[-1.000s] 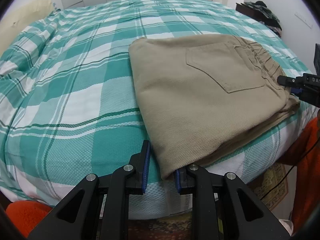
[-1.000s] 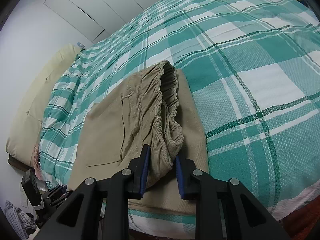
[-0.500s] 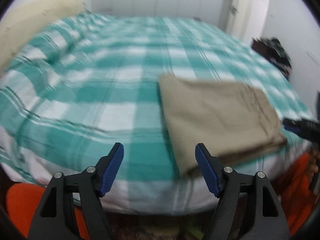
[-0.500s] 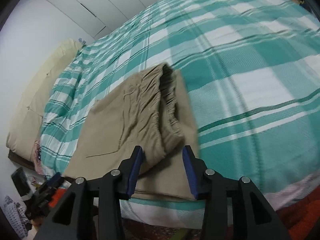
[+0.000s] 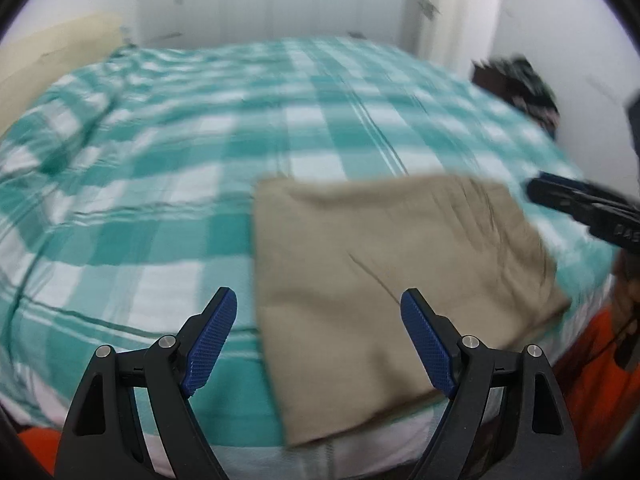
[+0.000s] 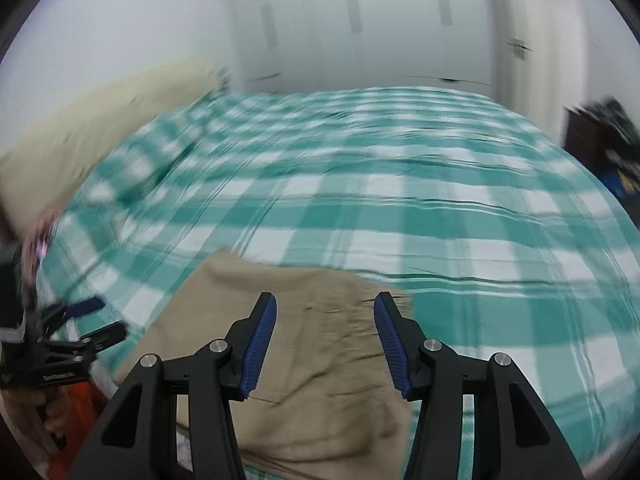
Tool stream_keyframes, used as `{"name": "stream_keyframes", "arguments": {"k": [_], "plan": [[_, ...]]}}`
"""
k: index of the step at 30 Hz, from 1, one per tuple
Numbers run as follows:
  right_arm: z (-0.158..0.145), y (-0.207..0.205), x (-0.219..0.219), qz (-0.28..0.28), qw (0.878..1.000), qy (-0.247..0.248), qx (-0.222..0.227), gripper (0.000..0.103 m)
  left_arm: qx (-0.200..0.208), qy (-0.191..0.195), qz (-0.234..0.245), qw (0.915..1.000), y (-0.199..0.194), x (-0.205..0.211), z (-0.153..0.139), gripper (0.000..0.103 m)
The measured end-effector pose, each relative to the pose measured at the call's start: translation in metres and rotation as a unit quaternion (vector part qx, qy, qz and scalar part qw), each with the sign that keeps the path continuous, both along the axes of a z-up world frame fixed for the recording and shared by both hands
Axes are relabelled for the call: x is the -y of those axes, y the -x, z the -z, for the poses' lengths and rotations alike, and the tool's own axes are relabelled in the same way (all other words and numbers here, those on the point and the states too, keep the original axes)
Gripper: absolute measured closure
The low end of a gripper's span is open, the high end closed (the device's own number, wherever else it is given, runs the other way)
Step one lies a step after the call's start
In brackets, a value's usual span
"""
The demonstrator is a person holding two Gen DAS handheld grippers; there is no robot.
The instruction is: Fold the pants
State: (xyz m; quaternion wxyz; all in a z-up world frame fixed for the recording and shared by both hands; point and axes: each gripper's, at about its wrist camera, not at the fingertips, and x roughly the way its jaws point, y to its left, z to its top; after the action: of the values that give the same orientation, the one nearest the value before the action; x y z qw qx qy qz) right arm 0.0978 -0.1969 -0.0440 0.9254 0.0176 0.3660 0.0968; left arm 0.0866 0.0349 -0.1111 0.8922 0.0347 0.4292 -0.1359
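While both wrist views blur with motion, each shows something the other lacks: the left wrist view takes in the whole folded pants (image 5: 384, 288) as a tan rectangle near the close right edge of the bed (image 5: 168, 184), whereas the right wrist view crops the bundle at the bottom and instead shows more of the white wardrobe doors (image 6: 360, 28) at the far wall and the cream headboard (image 6: 92, 132) at the left

The left gripper (image 5: 320, 344) hangs above the near edge of the bed, tilted down toward it, its jaws opening wide with the blue pads clear of the cloth (the pants' near left corner only lies below the gap, untouched). The right gripper (image 6: 324, 344) also points down over the pants (image 6: 304, 364), its jaws opening to a middling gap, nothing pinched between them; the wrinkled fabric lies loose beneath

In the left wrist view the right gripper's black tip (image 5: 580, 208) pokes in from the right, beside the pants' far right corner. An orange sleeve (image 5: 596, 380) shows at the lower right. No containers appear in either view
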Motion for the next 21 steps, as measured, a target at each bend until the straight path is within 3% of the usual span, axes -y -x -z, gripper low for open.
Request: {"name": "stream_keyframes", "arguments": {"k": [2,4,5,8,17,21], "plan": [[0.032,-0.005,-0.012,-0.042,0.998,0.011,-0.039,0.052,-0.037,-0.022,0.027,0.9987,0.003,0.011,0.024,0.02],[0.073,-0.006,-0.013,-0.051,0.992,0.039,-0.106,0.054,-0.033,-0.04,0.039,0.9979,0.012,0.016,0.038,0.019],[0.09,0.0,-0.01,-0.054,0.991,0.046,-0.111,0.054,-0.024,-0.042,0.041,0.998,0.015,0.016,0.038,0.019],[0.096,0.019,-0.009,-0.066,0.993,0.066,-0.066,0.054,-0.034,-0.033,0.038,0.9982,0.013,0.012,0.037,0.018],[0.098,0.022,-0.007,-0.053,0.996,0.057,-0.051,0.054,-0.033,-0.038,0.03,0.9983,0.011,0.013,0.042,0.01],[0.098,0.018,-0.005,-0.053,0.996,0.05,-0.05,0.054,-0.056,-0.016,0.012,0.9982,0.006,0.006,0.047,0.005]]}}
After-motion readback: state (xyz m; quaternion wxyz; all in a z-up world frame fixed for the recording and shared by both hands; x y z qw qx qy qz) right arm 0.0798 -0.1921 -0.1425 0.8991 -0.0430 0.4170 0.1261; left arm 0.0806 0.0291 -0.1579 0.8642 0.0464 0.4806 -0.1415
